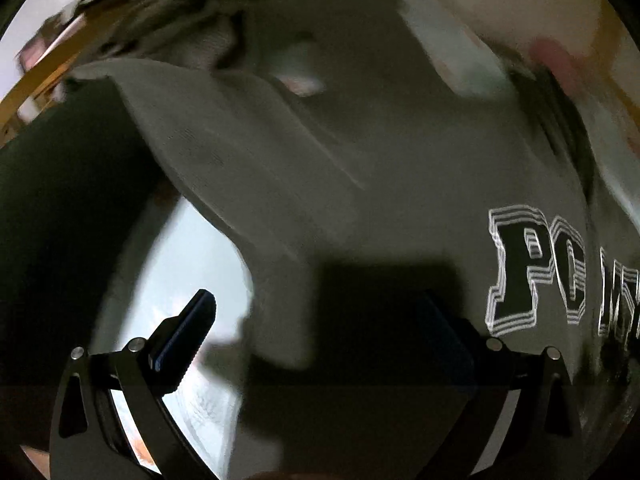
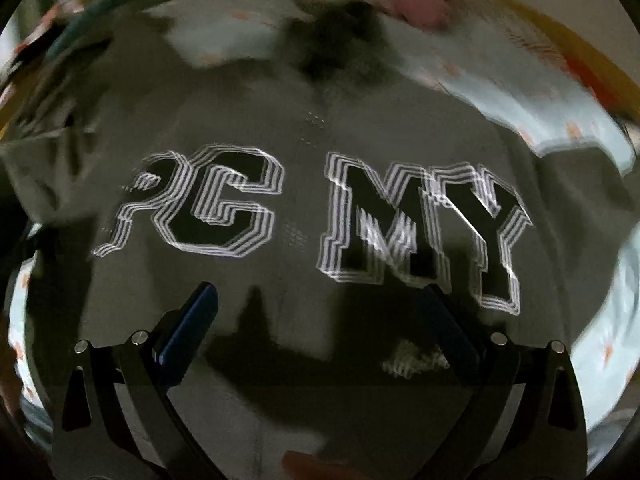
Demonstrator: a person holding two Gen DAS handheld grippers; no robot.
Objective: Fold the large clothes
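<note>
Grey sweatshirt [image 2: 304, 128] lies spread on pale-blue printed sheet [image 2: 600, 320], lettering [image 2: 420, 224] facing up. Both grippers released, nothing held: left gripper [image 1: 320, 344] near the left sleeve [image 1: 208, 148], right gripper [image 2: 320, 328] over chest. Sleeve runs far-left, so left is nearer.

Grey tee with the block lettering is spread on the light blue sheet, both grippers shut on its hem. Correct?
Not quite. Both grippers are open and hold nothing: the left gripper in the left wrist view, the right gripper in the right wrist view. The grey tee does lie on the light blue sheet.
</note>
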